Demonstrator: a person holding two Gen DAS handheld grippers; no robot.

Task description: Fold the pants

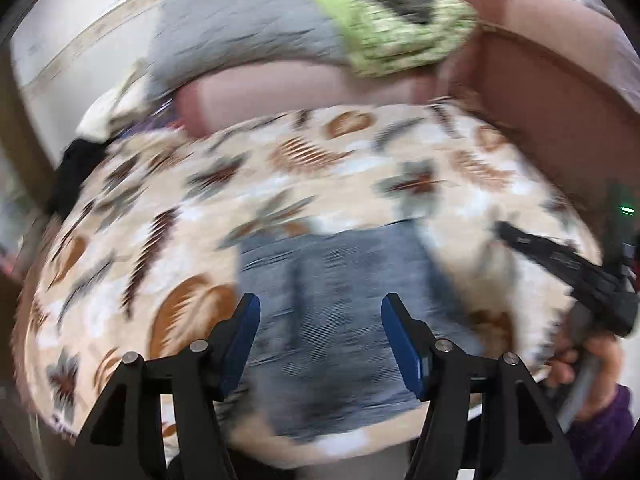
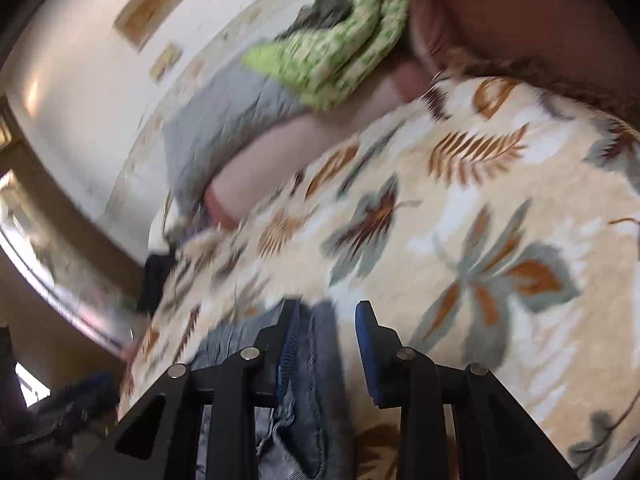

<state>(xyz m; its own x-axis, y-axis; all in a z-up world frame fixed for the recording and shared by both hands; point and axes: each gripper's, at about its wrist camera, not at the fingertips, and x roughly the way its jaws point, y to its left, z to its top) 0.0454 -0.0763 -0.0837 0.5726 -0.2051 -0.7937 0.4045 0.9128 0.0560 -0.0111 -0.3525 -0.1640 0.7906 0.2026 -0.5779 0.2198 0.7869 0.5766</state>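
Blue denim pants [image 1: 340,312] lie folded in a rough rectangle on a leaf-patterned bedspread [image 1: 320,168]. My left gripper [image 1: 320,320] hovers over them, jaws wide open and empty. In the right wrist view a fold of the pants [image 2: 320,360] lies between the blue pads of my right gripper [image 2: 328,320], whose jaws are open, with the left pad touching the hem. The right gripper also shows in the left wrist view [image 1: 560,264], held by a hand at the right edge. Both views are motion-blurred.
A pink bolster pillow [image 1: 288,92], a grey quilt [image 1: 240,32] and a green patterned blanket [image 1: 392,28] lie at the head of the bed. A brown headboard [image 1: 540,100] runs along the right. Dark and white clothes [image 1: 92,136] are heaped at the left edge.
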